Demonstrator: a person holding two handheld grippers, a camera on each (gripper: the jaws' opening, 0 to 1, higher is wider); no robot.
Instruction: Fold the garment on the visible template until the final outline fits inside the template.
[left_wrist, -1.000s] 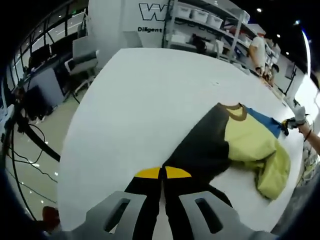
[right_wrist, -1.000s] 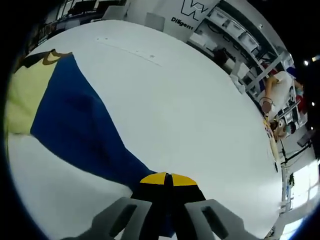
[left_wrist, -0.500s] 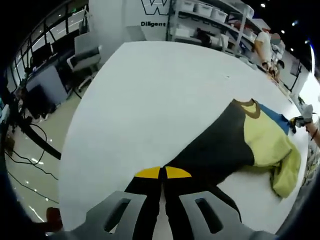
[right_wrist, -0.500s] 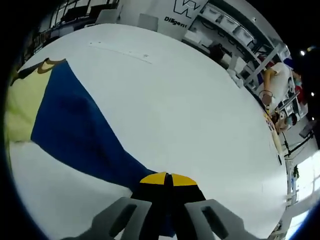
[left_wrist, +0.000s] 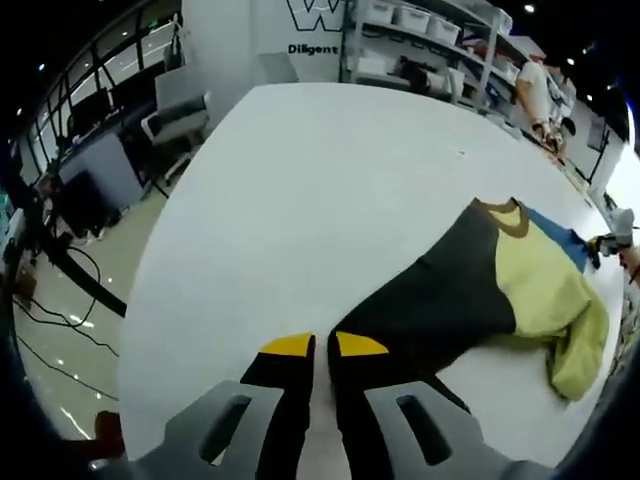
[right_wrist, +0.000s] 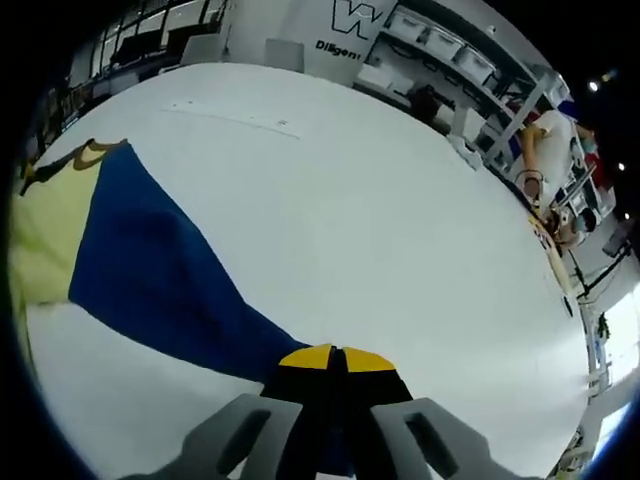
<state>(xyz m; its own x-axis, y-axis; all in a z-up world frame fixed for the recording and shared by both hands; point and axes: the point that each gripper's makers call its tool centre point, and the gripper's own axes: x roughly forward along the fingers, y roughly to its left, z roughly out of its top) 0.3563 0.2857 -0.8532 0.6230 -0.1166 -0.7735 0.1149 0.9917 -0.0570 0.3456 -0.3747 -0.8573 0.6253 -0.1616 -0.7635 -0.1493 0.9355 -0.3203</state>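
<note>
A shirt lies spread on the white table (left_wrist: 300, 200). It has a black sleeve (left_wrist: 440, 290), a yellow-green body (left_wrist: 545, 290), a brown collar (left_wrist: 505, 215) and a blue sleeve (left_wrist: 555, 235). My left gripper (left_wrist: 325, 345) stands at the black sleeve's end with its jaws a little apart, a strip of table showing between them. The sleeve's tip lies against the right jaw. My right gripper (right_wrist: 335, 358) is shut on the end of the blue sleeve (right_wrist: 160, 260), which runs taut up to the body (right_wrist: 45, 220) and collar (right_wrist: 90, 155). The right gripper (left_wrist: 600, 240) also appears far right in the left gripper view.
The table's left edge (left_wrist: 150, 270) drops to a shiny floor with cables (left_wrist: 60, 290) and chairs (left_wrist: 175, 110). Shelves with boxes (left_wrist: 420, 40) stand behind the table. A person in white (right_wrist: 545, 140) works at the far right.
My left gripper's jaws have parted slightly; they were closed on the black sleeve before. The shirt has been drawn out flatter between both grippers. The right gripper stays shut.
</note>
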